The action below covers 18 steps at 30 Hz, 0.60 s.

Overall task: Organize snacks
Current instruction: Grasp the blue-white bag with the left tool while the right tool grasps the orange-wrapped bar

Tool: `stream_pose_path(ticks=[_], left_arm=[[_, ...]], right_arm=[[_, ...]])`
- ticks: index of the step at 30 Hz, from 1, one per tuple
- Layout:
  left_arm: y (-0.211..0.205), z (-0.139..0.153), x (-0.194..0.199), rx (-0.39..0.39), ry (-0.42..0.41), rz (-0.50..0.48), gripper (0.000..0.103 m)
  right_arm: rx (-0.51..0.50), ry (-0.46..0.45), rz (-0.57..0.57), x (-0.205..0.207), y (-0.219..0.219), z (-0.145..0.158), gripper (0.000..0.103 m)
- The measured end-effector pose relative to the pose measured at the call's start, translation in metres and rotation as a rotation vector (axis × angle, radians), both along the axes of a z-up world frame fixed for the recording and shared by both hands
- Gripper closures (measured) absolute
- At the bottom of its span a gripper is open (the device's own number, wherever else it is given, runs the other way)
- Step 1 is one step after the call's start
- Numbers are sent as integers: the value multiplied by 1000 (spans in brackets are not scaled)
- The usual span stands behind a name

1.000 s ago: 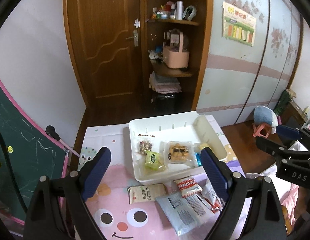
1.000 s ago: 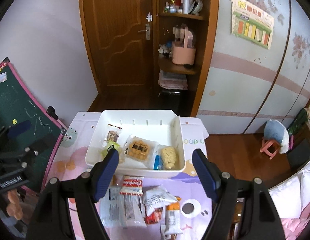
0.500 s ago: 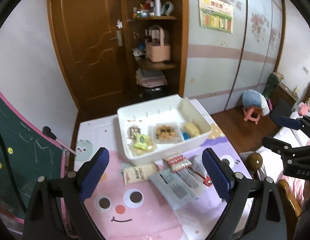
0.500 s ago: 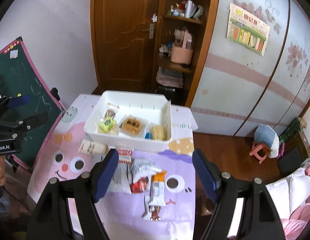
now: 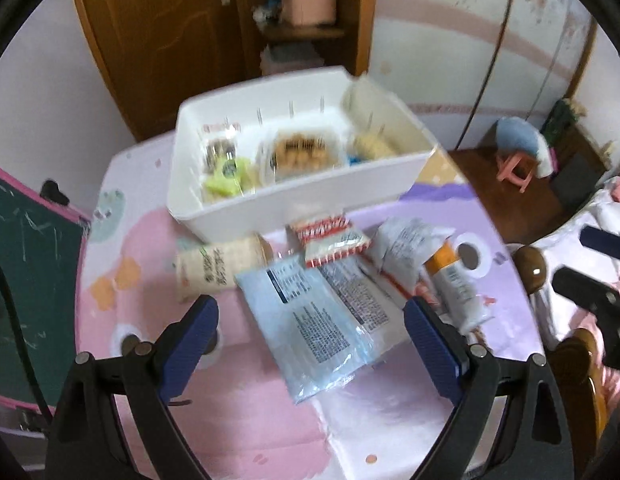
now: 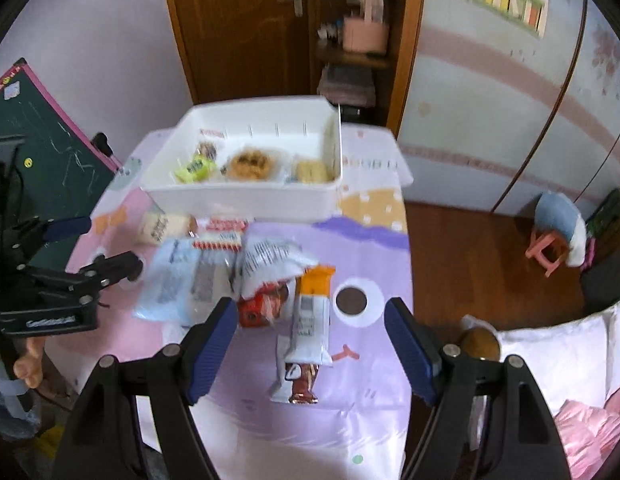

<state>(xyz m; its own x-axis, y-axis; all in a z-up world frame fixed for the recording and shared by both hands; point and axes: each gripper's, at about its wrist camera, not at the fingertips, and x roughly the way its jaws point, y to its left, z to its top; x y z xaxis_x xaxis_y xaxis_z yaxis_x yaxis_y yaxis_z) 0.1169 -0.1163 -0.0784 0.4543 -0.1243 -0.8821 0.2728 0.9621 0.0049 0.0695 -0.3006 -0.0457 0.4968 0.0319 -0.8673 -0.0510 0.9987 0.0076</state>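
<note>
**Between bin and tools: loose packets, both tools wide and empty**

Below your left tool (image 5: 310,344) lies the pale blue packet (image 5: 310,320), long axis slanting up-left toward the white bin (image 5: 294,208), roughly along the tool's reach. Your right tool (image 6: 310,344) is nearer the orange-topped bar (image 6: 311,316), lying lengthwise between its pads. Both rest on the bench (image 6: 369,420), short of the bin. Judgement: each tool takes its own packet, gripped across the short width.

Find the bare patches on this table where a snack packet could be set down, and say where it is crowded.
Free: the pink cloth left of the beige packet, and the purple cloth right of the orange-topped bar. Crowded: the packet pile before the white bin.
</note>
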Motion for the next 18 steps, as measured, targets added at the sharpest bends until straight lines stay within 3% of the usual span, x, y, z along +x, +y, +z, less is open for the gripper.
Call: stream_pose_path(ticks=[10, 18], left_arm=[[-14, -82, 41, -17, 212, 110, 9], [-20, -107, 55, 16, 242, 191, 4]], right_arm=[[86, 150, -23, 21, -11, -86, 34], [117, 212, -29, 39, -8, -124, 41]])
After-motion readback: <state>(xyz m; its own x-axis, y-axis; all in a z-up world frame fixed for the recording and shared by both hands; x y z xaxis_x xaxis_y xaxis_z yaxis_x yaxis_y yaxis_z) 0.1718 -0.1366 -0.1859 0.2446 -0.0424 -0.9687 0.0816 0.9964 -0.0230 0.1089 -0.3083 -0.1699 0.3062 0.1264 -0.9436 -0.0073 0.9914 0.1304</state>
